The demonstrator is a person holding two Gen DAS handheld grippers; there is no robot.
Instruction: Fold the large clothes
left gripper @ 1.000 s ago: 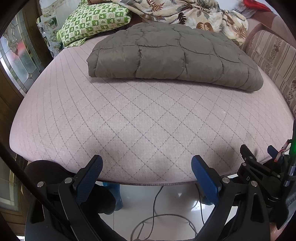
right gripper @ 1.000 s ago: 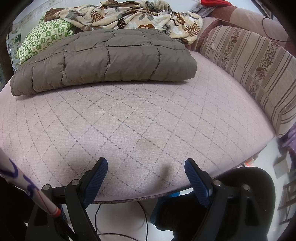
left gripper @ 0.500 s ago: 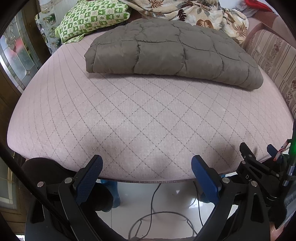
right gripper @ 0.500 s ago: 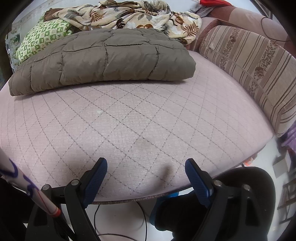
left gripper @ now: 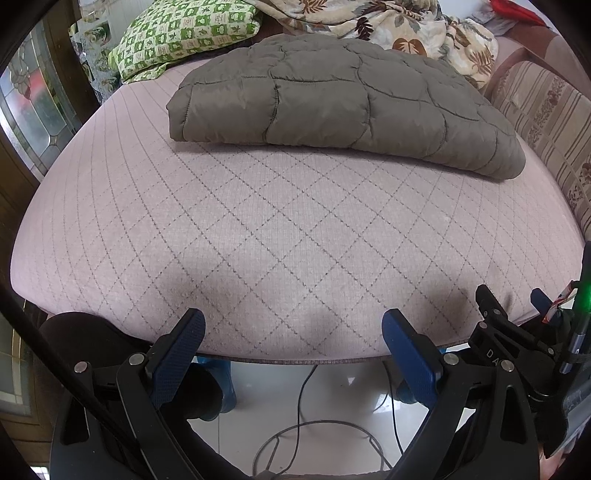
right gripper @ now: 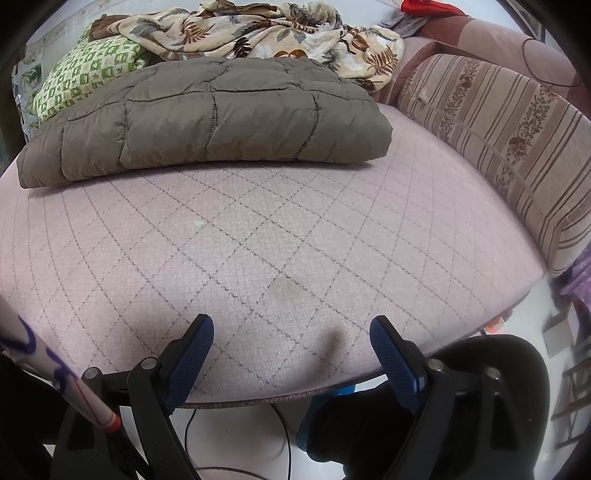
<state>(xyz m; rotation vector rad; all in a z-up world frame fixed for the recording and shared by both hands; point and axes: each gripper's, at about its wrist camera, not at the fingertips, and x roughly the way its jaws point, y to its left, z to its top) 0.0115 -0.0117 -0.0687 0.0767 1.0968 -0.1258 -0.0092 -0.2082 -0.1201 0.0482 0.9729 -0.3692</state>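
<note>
Right now I have both tongs parked at the near edge of the pink quilted mattress [left gripper: 258, 229], and that mattress is my landmark for everything else. My left tongs [left gripper: 293, 345] stand spread wide with nothing between the blue pads [left gripper: 177, 360], hanging just over the mattress's front edge. My right tongs [right gripper: 291, 350] are likewise released, jaws wide and empty, over the same front edge; in the left wrist view I can see part of that right rig at the mattress's near right corner.

On the far half of the mattress lies the folded olive-brown quilted jacket [left gripper: 332, 99], a flat, thick rectangle resting on the pink cover, well apart from both tongs. From the right wrist view the jacket [right gripper: 207, 122] sits towards the far left of the mattress, its folded edges facing me.

Behind the jacket, at the far end of the mattress, a leaf-print blanket [right gripper: 258, 33] is bunched up, and a green-and-white patterned pillow [left gripper: 184, 33] sits at the far left corner. Along the mattress's right side runs a striped bolster cushion [right gripper: 498, 140]. Below the mattress's front edge I see pale glossy floor [left gripper: 332, 406] with a thin cable [left gripper: 306, 432] looping across it.
</note>
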